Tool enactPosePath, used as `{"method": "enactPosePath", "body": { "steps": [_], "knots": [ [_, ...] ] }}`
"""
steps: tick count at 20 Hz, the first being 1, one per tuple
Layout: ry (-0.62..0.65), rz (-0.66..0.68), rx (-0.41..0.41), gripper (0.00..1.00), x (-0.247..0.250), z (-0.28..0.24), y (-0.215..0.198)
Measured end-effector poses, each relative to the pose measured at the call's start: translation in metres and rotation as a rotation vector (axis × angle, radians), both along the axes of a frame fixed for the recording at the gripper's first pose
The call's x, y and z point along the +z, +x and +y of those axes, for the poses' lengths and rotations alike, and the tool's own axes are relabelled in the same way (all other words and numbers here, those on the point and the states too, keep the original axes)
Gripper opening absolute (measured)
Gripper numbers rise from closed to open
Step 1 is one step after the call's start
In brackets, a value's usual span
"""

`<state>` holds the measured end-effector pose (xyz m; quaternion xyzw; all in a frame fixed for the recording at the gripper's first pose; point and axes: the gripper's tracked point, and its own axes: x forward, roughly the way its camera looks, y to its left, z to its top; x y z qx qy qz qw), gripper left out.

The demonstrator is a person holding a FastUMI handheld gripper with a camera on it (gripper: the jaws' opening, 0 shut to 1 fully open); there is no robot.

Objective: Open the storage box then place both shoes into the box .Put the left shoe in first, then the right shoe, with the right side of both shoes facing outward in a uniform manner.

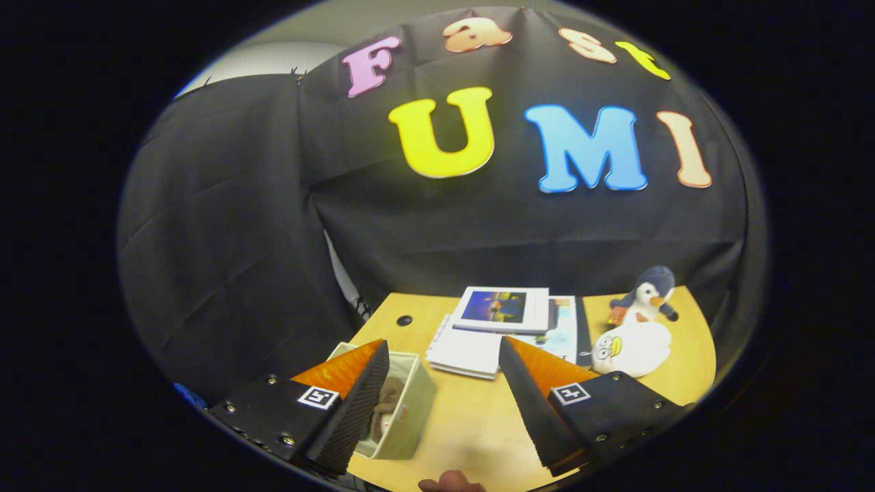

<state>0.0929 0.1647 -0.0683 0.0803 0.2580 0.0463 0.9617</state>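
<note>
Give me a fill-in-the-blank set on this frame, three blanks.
1. The tool holds nothing; its fingers stand ____.
2. The storage box sits partly behind the ____ finger.
3. The penguin plush stands on the table just behind a white ____ toy.

Missing words: open; left; plush

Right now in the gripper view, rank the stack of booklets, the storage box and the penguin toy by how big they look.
1. Stack of booklets, widest.
2. Storage box, partly behind one finger and nearer, so its true rank is unsure.
3. Penguin toy, smallest.
The gripper is open, holding nothing.
</note>
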Motion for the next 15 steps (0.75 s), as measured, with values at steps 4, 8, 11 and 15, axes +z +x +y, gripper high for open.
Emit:
{"method": "enactPosePath", "body": {
  "steps": [4, 8, 11, 15],
  "knots": [
    [-0.045, -0.193, -0.146, 0.97, 0.048, -0.066, -0.011],
    [-0.099, -0.331, -0.237, 0.97, 0.083, -0.116, -0.031],
    [-0.117, -0.341, -0.274, 0.97, 0.09, -0.14, -0.046],
    [-0.135, -0.34, -0.298, 0.97, 0.094, -0.166, -0.06]
  ]
}}
